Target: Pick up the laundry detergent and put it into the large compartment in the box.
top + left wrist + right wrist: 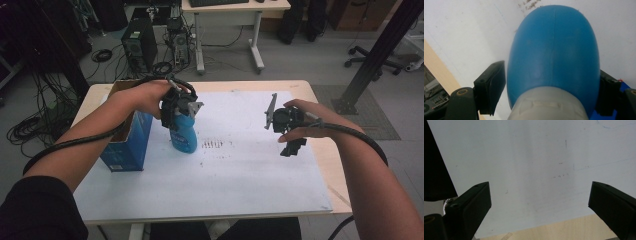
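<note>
Left gripper (179, 111) over blue bottle (182, 134), jaws astride upper body just below grey cap (549, 105). Left pad (492, 87) at bottle's flank, hairline gap or contact — cannot tell for sure; far pad tucked behind. Bottle upright at nine o'clock of white mat (240, 170), just beside blue box (129, 142). Smooth rounded plastic: likely slippery, slightly squashy, moderate weight if filled. Best hold: narrow shoulder under cap. Right gripper (292, 145) at three o'clock, jaws wide, empty.
</note>
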